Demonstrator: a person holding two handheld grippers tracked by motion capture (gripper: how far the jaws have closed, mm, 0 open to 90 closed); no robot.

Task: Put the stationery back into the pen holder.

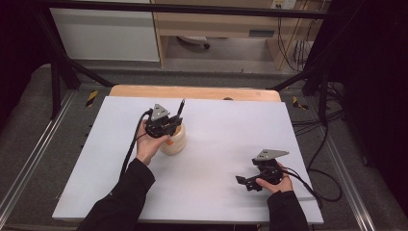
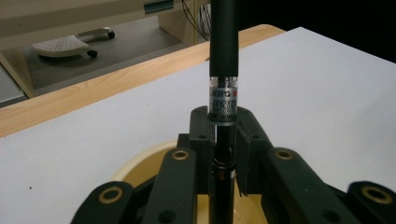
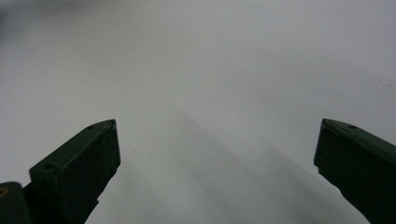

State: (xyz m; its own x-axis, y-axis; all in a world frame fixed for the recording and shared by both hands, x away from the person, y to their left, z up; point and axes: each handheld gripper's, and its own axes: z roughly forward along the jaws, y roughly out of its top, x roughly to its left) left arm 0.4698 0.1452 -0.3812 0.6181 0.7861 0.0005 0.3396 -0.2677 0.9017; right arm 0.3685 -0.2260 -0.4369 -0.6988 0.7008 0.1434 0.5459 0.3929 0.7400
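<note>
On the table (image 1: 207, 139), left of centre and toward the far half, stands a cup (image 1: 174, 140). The left gripper (image 1: 166, 126) sits right over the cup's near-left side, and a pen (image 2: 224, 84) rises upright between its jaws, lower end down inside the cup (how deep, hard to tell). Over at the near right, well apart from the cup, the right gripper (image 1: 246, 183) lies low above bare table, pointing left, with nothing between its jaws.

- The pen (image 2: 223, 84) carries a clear band with printed lettering in black and red; the characters are too small and blurred to read.
- No other text, number or sign can be read.
</note>
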